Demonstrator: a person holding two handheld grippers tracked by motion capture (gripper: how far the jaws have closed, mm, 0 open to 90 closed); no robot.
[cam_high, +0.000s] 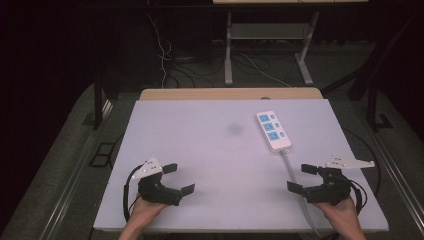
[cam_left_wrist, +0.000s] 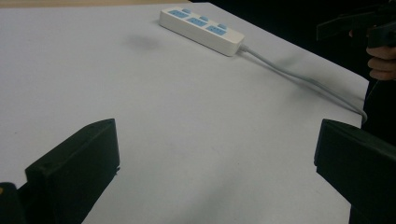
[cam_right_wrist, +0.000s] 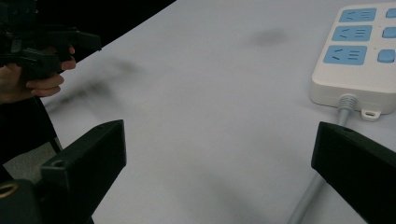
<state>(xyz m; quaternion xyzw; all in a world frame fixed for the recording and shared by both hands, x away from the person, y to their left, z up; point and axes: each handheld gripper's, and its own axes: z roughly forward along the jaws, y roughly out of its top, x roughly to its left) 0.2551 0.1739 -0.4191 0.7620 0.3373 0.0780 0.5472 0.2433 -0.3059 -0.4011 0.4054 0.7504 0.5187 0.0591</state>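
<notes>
My right gripper view chops the power strip (cam_right_wrist: 357, 60) off at the right edge, and its cable (cam_right_wrist: 306, 200) runs out the bottom.

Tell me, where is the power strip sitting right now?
In the high view the power strip lies flat on the far right part of the white table, ahead of the right gripper, its grey cord trailing back past that gripper.

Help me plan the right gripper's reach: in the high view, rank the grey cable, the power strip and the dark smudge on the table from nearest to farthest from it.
From the right gripper:
1. Grey cable, right beside its jaws.
2. Power strip, farther up the table on the right.
3. Dark smudge, left of the strip, near the table's middle.
</notes>
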